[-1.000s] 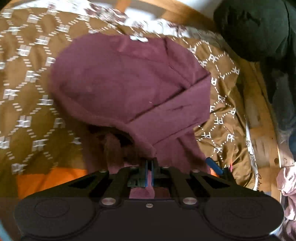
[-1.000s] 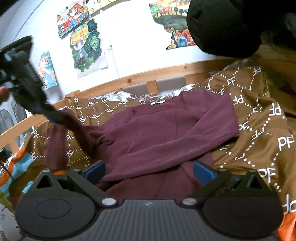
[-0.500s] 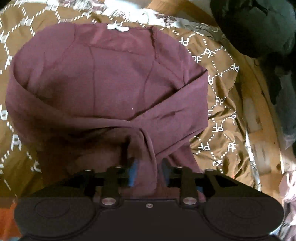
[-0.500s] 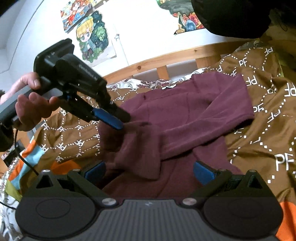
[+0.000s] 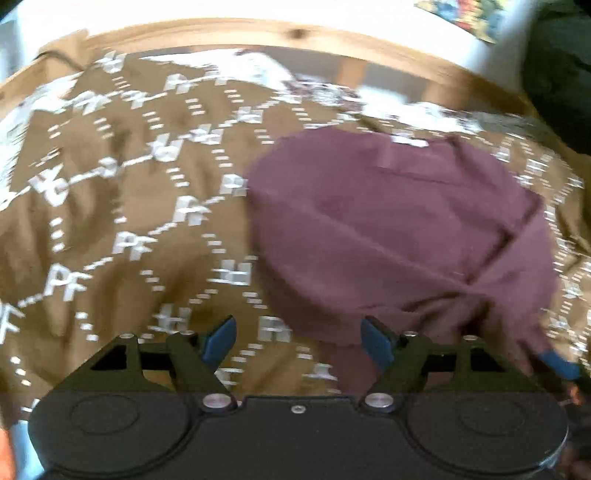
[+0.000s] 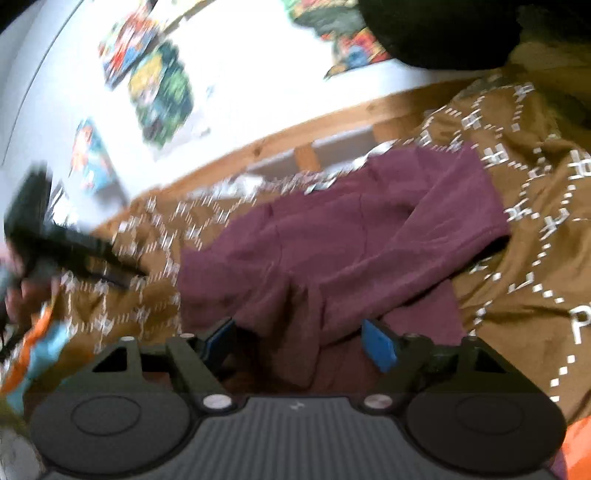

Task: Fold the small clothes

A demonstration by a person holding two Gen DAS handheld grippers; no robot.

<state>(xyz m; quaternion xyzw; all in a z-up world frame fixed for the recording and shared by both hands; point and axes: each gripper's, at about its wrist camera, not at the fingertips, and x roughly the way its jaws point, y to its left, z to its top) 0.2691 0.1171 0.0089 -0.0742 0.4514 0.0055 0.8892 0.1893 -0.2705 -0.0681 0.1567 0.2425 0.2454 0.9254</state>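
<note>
A maroon sweater (image 5: 399,236) lies on the brown patterned blanket (image 5: 122,221), both sleeves folded across its body. My left gripper (image 5: 299,339) is open and empty, low over the blanket at the sweater's left edge. My right gripper (image 6: 299,341) is open and empty over the sweater's (image 6: 351,251) near hem. The left gripper also shows in the right wrist view (image 6: 74,251), blurred, off to the left of the sweater. A blue fingertip (image 5: 557,363) of the right gripper shows at the right edge of the left wrist view.
A wooden bed rail (image 6: 280,147) runs behind the blanket, with posters (image 6: 159,92) on the white wall above. A dark bundle (image 6: 436,29) sits at the upper right. Orange and blue fabric (image 6: 40,339) lies at the left edge.
My left gripper let go of the left sleeve, which now lies across the sweater, opened wide and pulled back to the left. The right gripper stayed open over the hem.
</note>
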